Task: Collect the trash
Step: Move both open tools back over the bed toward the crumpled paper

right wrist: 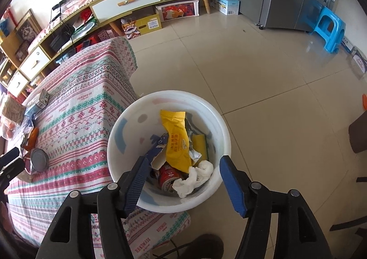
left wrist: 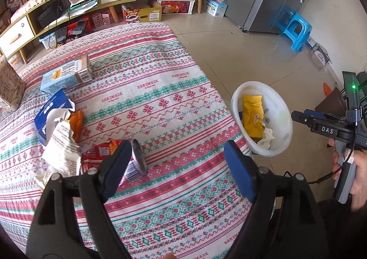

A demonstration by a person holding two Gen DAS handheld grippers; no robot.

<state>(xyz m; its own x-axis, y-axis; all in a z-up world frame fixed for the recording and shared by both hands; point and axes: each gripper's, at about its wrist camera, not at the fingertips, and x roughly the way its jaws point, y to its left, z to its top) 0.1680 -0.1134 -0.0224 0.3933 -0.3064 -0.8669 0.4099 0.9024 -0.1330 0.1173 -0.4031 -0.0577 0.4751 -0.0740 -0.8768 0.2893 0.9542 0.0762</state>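
Right gripper [right wrist: 181, 184] hangs spread and empty over the bin [right wrist: 128, 192], likely placed there for dropping trash; left gripper [left wrist: 176, 172], also wide and empty, faces the can [left wrist: 137, 162] and wrappers [left wrist: 62, 144] on the table [left wrist: 160, 80].

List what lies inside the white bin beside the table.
In the white bin: a yellow wrapper, torn blue carton, red can, white tissue. Anything beneath them is covered.

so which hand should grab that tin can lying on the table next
Left. The left gripper hangs open right over the tin can on the tablecloth, beside the crumpled wrappers. The right gripper is open over the white bin, off the table's edge.
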